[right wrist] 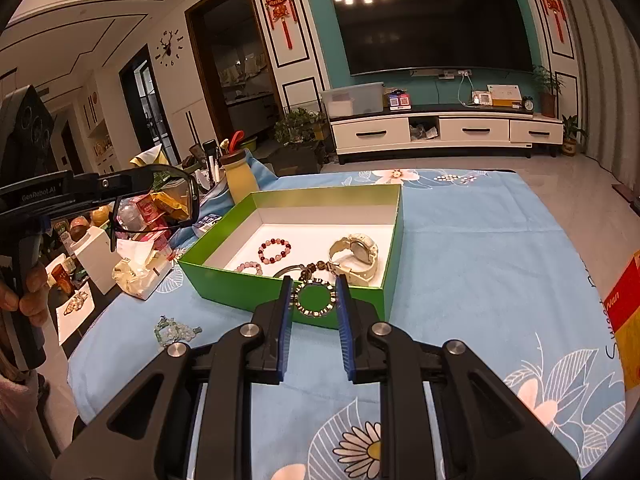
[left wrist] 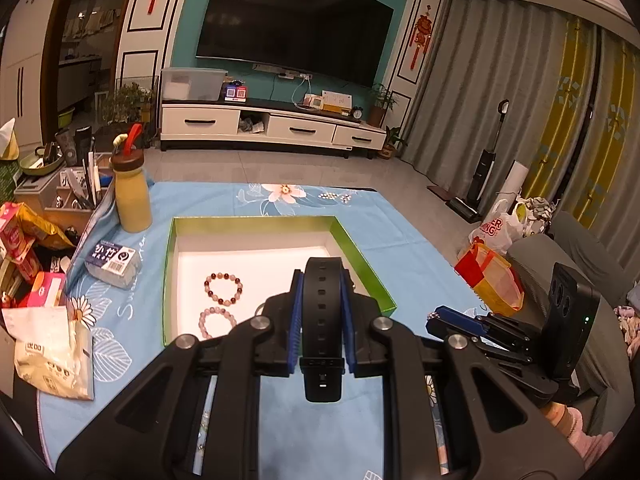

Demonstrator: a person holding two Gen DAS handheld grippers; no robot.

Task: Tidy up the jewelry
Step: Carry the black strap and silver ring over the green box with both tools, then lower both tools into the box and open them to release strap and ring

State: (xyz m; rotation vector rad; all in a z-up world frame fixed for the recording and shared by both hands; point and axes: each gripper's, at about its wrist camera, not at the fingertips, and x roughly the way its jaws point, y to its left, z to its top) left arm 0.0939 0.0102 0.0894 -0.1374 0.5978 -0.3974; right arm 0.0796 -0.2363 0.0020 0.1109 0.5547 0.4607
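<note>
Several pieces already lie inside our open green cardboard box (right wrist: 280,296): two pink bead bracelets (right wrist: 275,251), a cream wristwatch (right wrist: 356,256). Our left gripper (left wrist: 322,316) clamps a black rubber watch strap (left wrist: 322,320) above it; our right gripper (right wrist: 312,300) pinches a metal-studded bracelet (right wrist: 314,298) near its front wall; a pale green bead strand (right wrist: 174,330) beside it awaits

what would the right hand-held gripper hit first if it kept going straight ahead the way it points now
Most likely the near wall of the green box. The right hand-held gripper, holding a beaded bracelet, points right at it; if it is higher than it looks, it would pass over the wall toward the cream watch.
</note>
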